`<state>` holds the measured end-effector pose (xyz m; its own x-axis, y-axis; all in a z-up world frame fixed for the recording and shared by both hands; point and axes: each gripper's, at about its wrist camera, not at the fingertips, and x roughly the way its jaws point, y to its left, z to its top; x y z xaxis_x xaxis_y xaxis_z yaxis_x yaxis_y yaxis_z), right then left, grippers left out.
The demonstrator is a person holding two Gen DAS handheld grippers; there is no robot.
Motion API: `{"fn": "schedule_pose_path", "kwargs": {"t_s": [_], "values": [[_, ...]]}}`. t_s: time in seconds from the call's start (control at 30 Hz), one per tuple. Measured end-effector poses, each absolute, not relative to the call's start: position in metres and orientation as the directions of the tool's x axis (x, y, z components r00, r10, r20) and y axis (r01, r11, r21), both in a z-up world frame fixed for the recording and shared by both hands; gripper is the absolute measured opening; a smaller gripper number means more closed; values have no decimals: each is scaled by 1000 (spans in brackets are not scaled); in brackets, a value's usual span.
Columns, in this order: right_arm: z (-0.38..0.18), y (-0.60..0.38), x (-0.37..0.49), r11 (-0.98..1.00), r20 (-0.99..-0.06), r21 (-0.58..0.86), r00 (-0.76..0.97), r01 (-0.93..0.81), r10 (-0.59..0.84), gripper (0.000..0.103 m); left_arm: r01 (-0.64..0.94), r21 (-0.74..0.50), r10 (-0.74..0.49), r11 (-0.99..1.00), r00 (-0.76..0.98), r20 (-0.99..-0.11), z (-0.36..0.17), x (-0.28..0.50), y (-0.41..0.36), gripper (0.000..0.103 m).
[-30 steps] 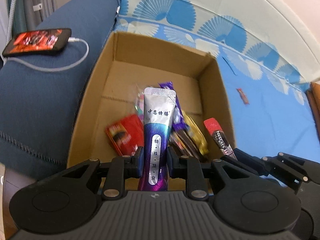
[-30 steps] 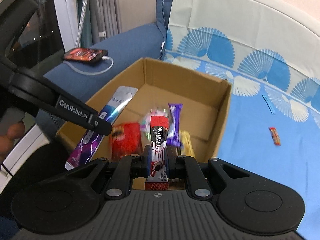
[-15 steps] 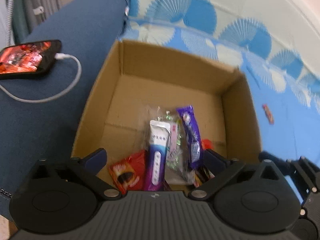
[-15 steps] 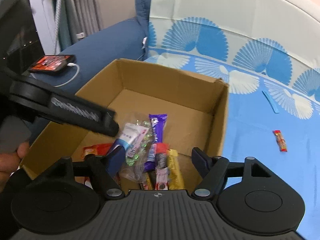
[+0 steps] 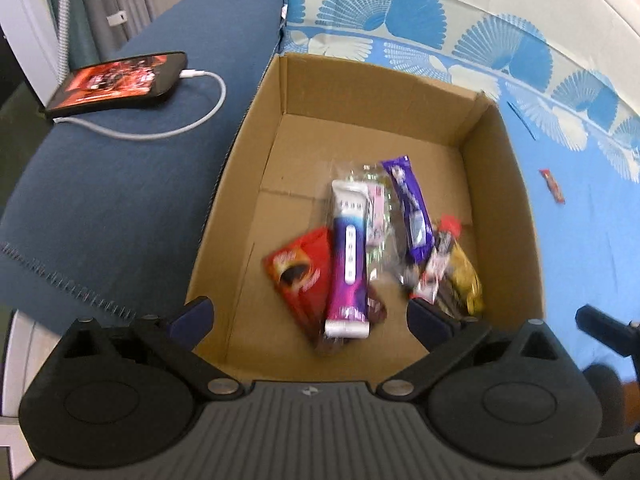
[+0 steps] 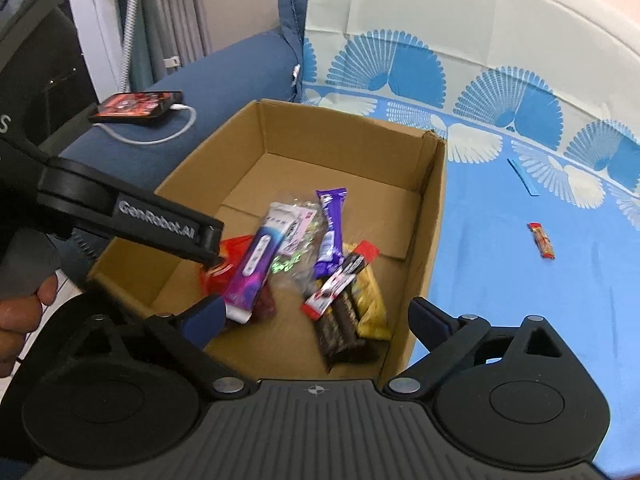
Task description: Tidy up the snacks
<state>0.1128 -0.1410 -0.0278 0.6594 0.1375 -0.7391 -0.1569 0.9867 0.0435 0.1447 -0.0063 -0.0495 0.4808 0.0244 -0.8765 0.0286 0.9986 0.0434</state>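
A cardboard box point(image 5: 504, 184) point(image 6: 434, 216) stands on the blue sheet and holds several snacks. A purple and white pouch point(image 5: 348, 260) point(image 6: 256, 260) lies beside a red packet point(image 5: 300, 276). A red Nescafe stick point(image 6: 340, 282) point(image 5: 436, 264) lies on dark and yellow bars next to a purple bar point(image 5: 408, 208) point(image 6: 330, 232). My left gripper point(image 5: 310, 316) is open and empty above the box's near edge. My right gripper point(image 6: 316, 314) is open and empty above the box's near right corner.
A small red candy point(image 5: 552, 186) point(image 6: 542, 240) lies on the blue sheet to the right of the box. A phone point(image 5: 116, 84) point(image 6: 136, 106) with a white charging cable rests on the dark blue cushion at the left.
My left gripper has let go of the purple pouch and my right gripper has let go of the Nescafe stick. Both now lie in the box. Both grippers have pulled back.
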Motion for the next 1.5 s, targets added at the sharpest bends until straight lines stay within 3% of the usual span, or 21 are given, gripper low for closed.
{"fn": "schedule_pose_path", "kwargs": {"t_s": [0.4,0.67,1.5], "values": [[-2,-125,38,972,-673,-66,729,-226,123,102,43,48,19,998,524,-851,-36,61,-13,103],[6,-135,5,975,-638,-67,761,-212,122,103,37,44,15,998,572,-820,-26,26,-19,103],[6,-148,-19,980,-618,-27,774,-198,139,103,34,66,33,997,588,-808,-23,4,-29,103]]}}
